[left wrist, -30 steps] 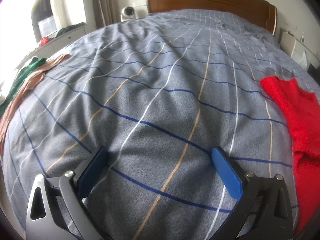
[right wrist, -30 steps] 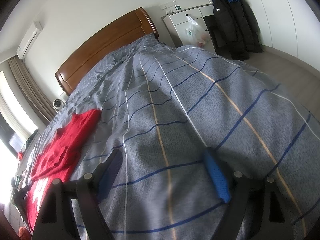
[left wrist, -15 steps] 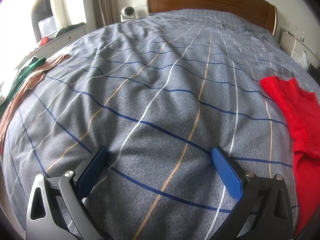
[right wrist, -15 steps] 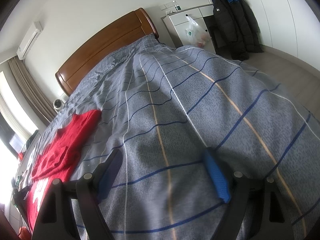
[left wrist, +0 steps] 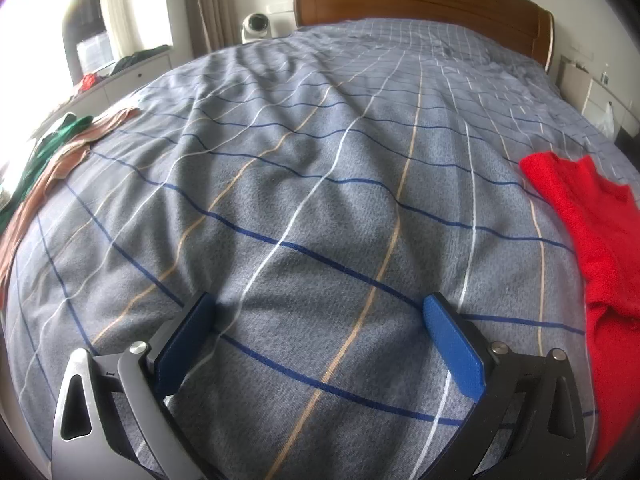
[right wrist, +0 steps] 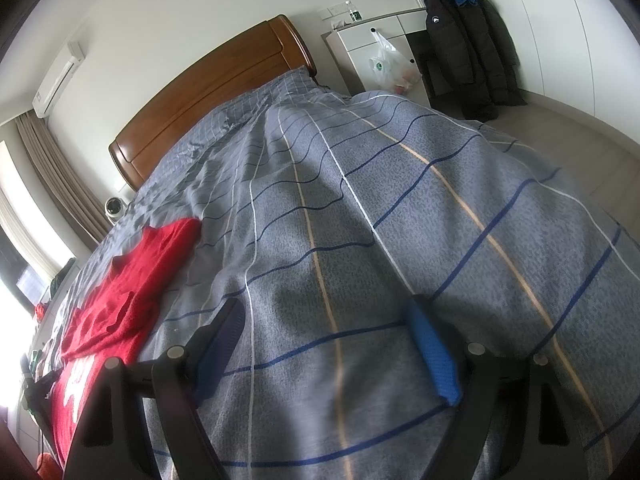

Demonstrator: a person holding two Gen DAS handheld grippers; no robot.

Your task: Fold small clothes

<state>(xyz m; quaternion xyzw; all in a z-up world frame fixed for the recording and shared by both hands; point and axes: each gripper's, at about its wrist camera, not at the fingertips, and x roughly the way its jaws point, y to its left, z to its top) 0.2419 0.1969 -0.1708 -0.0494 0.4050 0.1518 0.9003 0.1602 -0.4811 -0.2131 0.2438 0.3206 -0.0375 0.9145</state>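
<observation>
Your red top (left wrist: pixel 592 232) lies spread flat on the grey checked bed (left wrist: pixel 320 160), off to the right in the left wrist view and off to the left in the right wrist view (right wrist: pixel 132 292). It is a fuzzy knit, unfolded, with rumples near its middle. White lettering shows on its near end in the right wrist view. At the bed's far left edge a green garment (left wrist: pixel 44 152) and a tan garment (left wrist: pixel 48 184) lie stretched out, touching.

Both wrist views look down, close over the bed (left wrist: pixel 320 200), sharing its headboard (right wrist: pixel 208 96).
</observation>
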